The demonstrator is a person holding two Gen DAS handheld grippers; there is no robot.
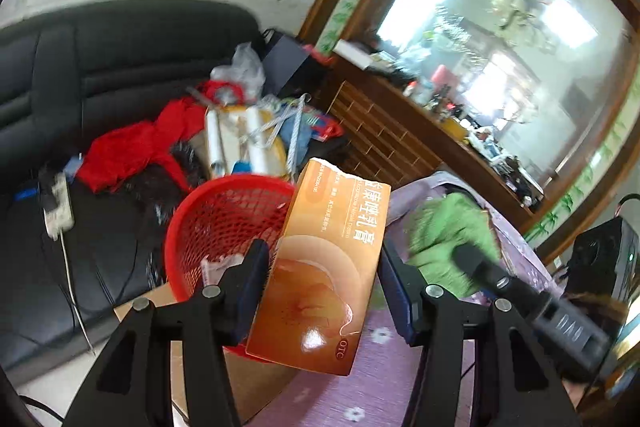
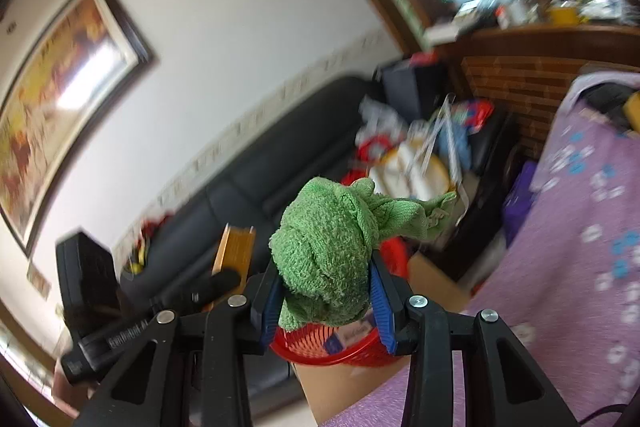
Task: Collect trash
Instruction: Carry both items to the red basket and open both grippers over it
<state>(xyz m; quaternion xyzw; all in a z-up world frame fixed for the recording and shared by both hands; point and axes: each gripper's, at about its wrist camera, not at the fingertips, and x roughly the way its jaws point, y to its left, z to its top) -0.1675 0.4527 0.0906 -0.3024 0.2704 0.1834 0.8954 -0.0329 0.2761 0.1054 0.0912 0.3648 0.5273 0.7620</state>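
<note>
Here the red basket [image 1: 224, 227] sits ahead of and below both tools, on a cardboard box beside the counter [image 1: 384, 367]. The left tool [image 1: 320, 291] pinches an orange carton [image 1: 324, 267], long axis upright, its top leaning over the basket's rim. The right tool [image 2: 326, 291], directly above the basket, clamps a bunched green cloth [image 2: 332, 247].

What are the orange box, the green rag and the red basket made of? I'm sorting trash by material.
Orange box: looks like glossy printed cardboard, with sharp folded edges, a torn top flap and a sheen.
Green rag: soft looped terry or microfibre cloth, matte, fuzzy and bunched up.
Red basket: probably moulded plastic, with a regular open mesh wall and a smooth, slightly shiny rim.
</note>
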